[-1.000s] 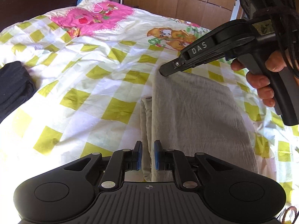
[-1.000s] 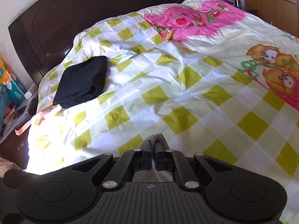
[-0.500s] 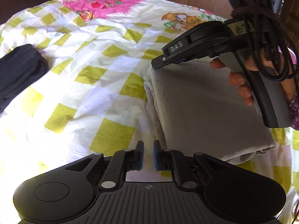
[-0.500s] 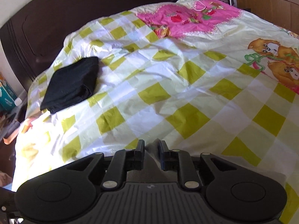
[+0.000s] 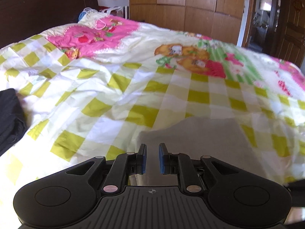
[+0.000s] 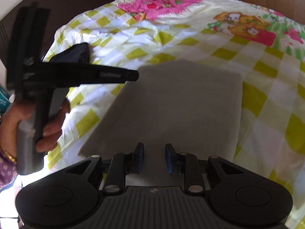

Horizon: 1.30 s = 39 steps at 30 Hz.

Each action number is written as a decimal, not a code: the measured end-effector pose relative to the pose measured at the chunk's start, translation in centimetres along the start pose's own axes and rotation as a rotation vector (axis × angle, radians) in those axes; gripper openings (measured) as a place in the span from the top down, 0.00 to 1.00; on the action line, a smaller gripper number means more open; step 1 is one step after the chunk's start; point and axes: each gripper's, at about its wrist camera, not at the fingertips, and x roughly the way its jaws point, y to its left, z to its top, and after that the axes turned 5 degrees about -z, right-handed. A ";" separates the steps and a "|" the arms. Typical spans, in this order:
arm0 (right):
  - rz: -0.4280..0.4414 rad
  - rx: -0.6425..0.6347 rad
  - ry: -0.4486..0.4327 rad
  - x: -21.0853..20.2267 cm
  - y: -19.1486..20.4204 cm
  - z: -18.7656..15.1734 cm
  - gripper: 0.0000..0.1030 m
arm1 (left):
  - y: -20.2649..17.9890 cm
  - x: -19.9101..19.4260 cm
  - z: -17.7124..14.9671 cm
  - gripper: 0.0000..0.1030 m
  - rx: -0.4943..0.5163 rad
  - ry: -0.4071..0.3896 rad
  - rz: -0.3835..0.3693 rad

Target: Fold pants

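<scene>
one folded grey pants [image 6: 171,105] lies on the bedspread [image 6: 257,80].

No lettering can be read. The left gripper [image 6: 131,75] carries pale lettering on its side, at 9 o'clock in the right wrist view, too blurred to make out. A red sign on the door [image 5: 298,4], at 2 o'clock in the left wrist view, is too small.

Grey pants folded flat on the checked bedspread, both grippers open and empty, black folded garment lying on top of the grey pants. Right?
Not quite. The right wrist view shows the black folded garment lying apart from the grey pants, on the bedspread nearer the headboard.
</scene>
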 end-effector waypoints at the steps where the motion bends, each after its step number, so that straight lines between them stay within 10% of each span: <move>1: 0.013 0.005 0.021 0.5 0.4 -0.8 0.62 | 0.0 0.9 -1.0 0.86 0.013 0.048 0.026; 12: -0.137 0.155 -0.165 -3.8 -2.4 0.2 0.63 | -1.0 -6.6 -4.8 0.86 0.050 0.031 0.040; 15: -0.271 0.124 -0.128 -1.8 -2.5 0.1 0.62 | -2.2 -4.4 -5.6 0.86 0.072 0.099 0.036; 34: -0.292 0.290 -0.109 -3.3 2.0 -1.7 0.59 | -1.1 -1.9 -4.3 0.86 0.197 0.172 -0.056; 39: -0.354 0.353 -0.055 -1.3 3.1 -2.3 0.59 | -0.5 -1.6 -4.3 0.73 0.248 0.185 -0.077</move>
